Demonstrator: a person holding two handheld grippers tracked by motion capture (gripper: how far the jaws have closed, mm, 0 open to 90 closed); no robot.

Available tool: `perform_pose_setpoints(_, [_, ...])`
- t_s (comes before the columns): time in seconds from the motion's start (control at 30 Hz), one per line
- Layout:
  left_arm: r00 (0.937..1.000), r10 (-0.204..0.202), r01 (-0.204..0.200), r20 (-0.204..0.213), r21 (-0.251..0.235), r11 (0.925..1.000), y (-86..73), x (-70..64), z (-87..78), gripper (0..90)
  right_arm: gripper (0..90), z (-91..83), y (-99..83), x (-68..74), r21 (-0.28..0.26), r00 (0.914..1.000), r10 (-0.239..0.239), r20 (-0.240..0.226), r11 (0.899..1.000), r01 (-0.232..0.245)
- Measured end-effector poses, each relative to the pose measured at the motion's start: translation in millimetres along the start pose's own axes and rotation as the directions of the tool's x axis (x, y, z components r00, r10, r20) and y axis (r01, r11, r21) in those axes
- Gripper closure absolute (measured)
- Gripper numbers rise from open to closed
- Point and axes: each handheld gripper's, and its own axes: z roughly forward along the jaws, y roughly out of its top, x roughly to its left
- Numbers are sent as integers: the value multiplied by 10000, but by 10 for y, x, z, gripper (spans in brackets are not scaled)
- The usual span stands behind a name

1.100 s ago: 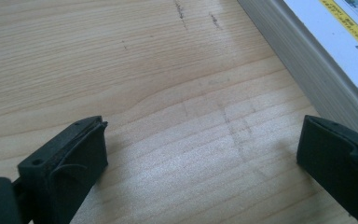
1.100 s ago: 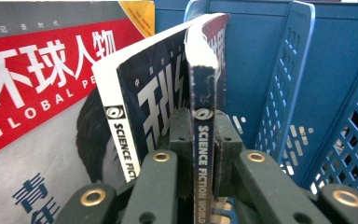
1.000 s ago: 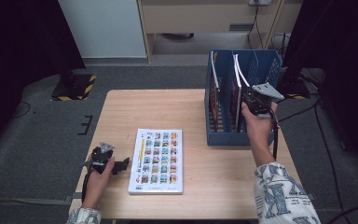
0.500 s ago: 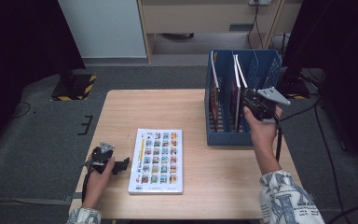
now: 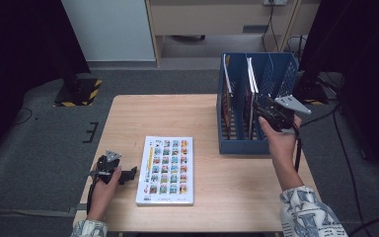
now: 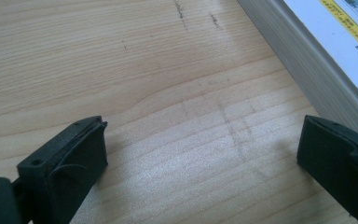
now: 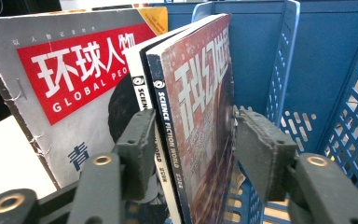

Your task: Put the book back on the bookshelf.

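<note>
1. Straddling the magazine spine: right gripper [image 7: 191, 154] sits at the blue file rack [image 5: 281, 74], jaws part open, one pad on each side of the Science Fiction World magazine [image 7: 200, 102]. Not clamped yet as far as I can tell; a gap shows on the right-hand pad side.
2. Magazine stands upright in a middle slot of the rack, long axis vertical, spine facing the gripper. A second, thinner white-spined issue [image 7: 137, 84] sits touching it on the left and falls between the jaws too.
3. Global People magazine [image 7: 70, 93] leans in the next slot over, outside the jaws.
4. Key relation: spine lies dead ahead of the right gripper, between the pads, so closing should pinch the stack across its thickness; pull would likely be up and back toward the person.
5. Left gripper [image 5: 109, 169] rests on the table [image 5: 177, 113], jaws wide open and empty, just beside the picture book [image 5: 168, 169] lying flat, its long edge running away from the person.
6. Right hand [image 5: 279, 138] is nearer the rack; left is well apart from it.
</note>
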Motion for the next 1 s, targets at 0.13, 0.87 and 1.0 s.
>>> perform_pose_setpoints(0.13, [10000, 1, -1, -1, 4, 10000, 0, 0, 0, 6, 411, 2, -9, -11, 90, 9998, 51, -169, 9999, -50])
perform_pose_setpoints(0.87, [10000, -1, 1, -1, 4, 10000, 0, 0, 0, 6, 95, -52, -58, 44, 860, 9937, -358, -1062, 9953, 451])
perform_pose_setpoints(1.0, [10000, -1, 1, 0, 3, 10000, 0, 0, 0, 6, 78, -96, -117, 74, 969, 9911, -616, -1178, 9926, 732])
